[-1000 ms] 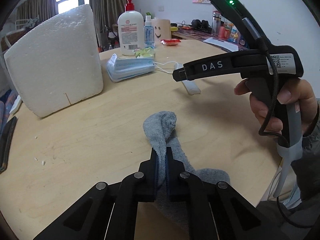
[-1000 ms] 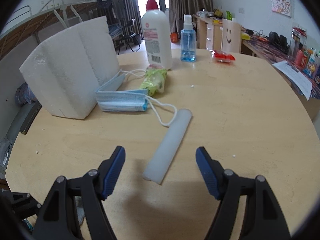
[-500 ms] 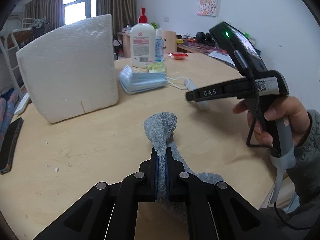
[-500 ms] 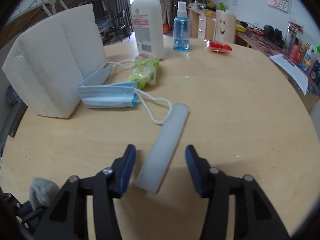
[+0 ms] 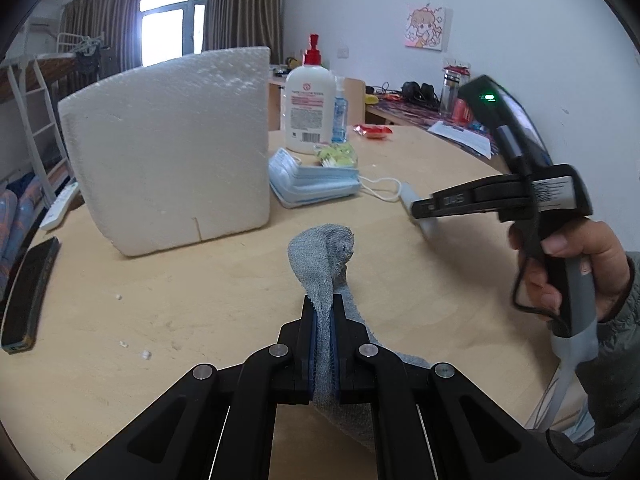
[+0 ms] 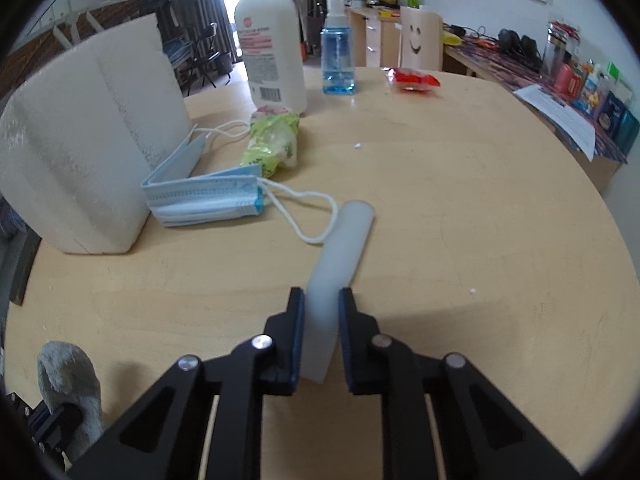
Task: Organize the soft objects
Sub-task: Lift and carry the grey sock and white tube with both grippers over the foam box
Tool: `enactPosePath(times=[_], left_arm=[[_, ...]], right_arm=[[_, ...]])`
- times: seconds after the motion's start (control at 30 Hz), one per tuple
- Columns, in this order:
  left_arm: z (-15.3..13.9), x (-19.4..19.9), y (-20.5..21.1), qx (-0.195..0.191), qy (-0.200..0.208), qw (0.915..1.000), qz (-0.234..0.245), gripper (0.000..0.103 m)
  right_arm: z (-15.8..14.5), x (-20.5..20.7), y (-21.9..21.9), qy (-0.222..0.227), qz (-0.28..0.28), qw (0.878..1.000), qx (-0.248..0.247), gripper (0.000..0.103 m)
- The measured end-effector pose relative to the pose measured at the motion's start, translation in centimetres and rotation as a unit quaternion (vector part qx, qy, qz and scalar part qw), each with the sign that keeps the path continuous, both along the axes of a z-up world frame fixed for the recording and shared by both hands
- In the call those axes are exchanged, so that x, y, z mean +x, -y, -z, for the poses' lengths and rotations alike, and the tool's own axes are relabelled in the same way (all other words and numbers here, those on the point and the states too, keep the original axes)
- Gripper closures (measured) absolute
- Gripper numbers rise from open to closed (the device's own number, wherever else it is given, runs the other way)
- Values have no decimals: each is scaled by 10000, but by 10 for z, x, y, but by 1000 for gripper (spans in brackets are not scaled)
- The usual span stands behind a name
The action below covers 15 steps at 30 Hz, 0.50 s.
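My left gripper (image 5: 323, 312) is shut on a grey sock (image 5: 322, 256); the sock's toe stands up above the fingers and its other end trails down past the table's near edge. The sock also shows at the lower left of the right wrist view (image 6: 68, 376). My right gripper (image 6: 322, 300) is shut on the near end of a white foam strip (image 6: 344, 244) that lies on the round wooden table (image 6: 480, 208). In the left wrist view the right gripper (image 5: 420, 208) is at the right, held by a hand, with the strip's end (image 5: 406, 194) beside it.
A big white foam block (image 5: 172, 144) stands at the left. A stack of blue face masks (image 6: 204, 196), a green tissue pack (image 6: 274, 144), a lotion bottle (image 6: 274, 48), a blue spray bottle (image 6: 338, 62) and a red packet (image 6: 414, 79) lie behind. A phone (image 5: 28, 296) lies at the left edge.
My right gripper moved forward over the foam strip and closed on its near end. My left gripper kept hold of the sock and lifted it slightly.
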<state>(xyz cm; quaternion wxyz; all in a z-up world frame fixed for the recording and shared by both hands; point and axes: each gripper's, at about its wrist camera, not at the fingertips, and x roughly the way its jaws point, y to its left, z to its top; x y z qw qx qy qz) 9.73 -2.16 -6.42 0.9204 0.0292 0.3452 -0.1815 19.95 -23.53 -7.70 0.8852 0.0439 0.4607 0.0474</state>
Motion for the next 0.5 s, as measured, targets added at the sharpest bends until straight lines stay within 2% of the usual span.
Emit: enactPosePath(times=[0.2,0.37,0.5], left_arm=[[-6,0,-3,-47,75,9999,-83,97],[-12,0,-2,-28,133,9998,-159,97],[-24,-3,-3,11,340,9988,-348,97]], right_arm=[[-20,-12,8,315,38,9993,181,91],[-34,-27,11,656,63,9978,68,91],[-50,-43,13,968,13,9952,106,91]])
